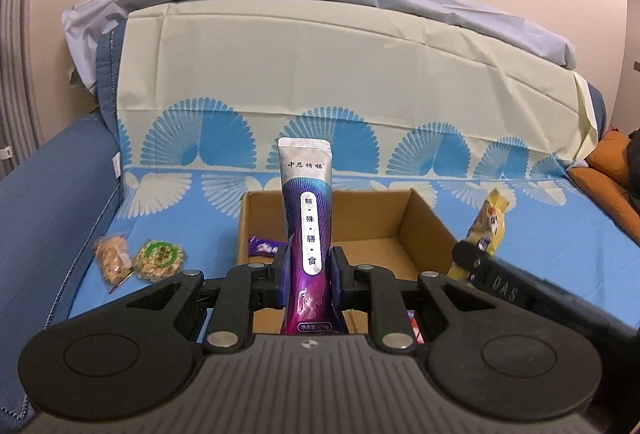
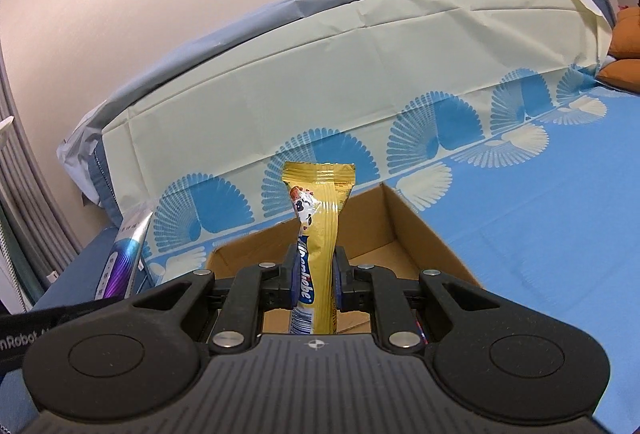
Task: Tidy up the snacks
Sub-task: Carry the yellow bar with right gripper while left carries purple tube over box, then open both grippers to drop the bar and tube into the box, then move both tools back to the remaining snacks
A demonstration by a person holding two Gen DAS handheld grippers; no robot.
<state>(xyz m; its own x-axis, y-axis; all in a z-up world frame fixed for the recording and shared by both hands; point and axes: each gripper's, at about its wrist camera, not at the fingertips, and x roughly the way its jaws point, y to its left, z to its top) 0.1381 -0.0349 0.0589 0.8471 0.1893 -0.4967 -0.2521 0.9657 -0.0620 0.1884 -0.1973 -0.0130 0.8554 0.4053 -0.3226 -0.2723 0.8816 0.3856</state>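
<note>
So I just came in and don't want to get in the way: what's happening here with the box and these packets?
A person is sorting snacks into a cardboard box on a covered sofa, holding a gripper in each hand. The left gripper is shut on a purple stick sachet, and the right gripper is shut on a yellow stick packet, both held upright at the box. A small purple candy already lies inside. Two grain snack packs remain on the cloth to the left.
</note>
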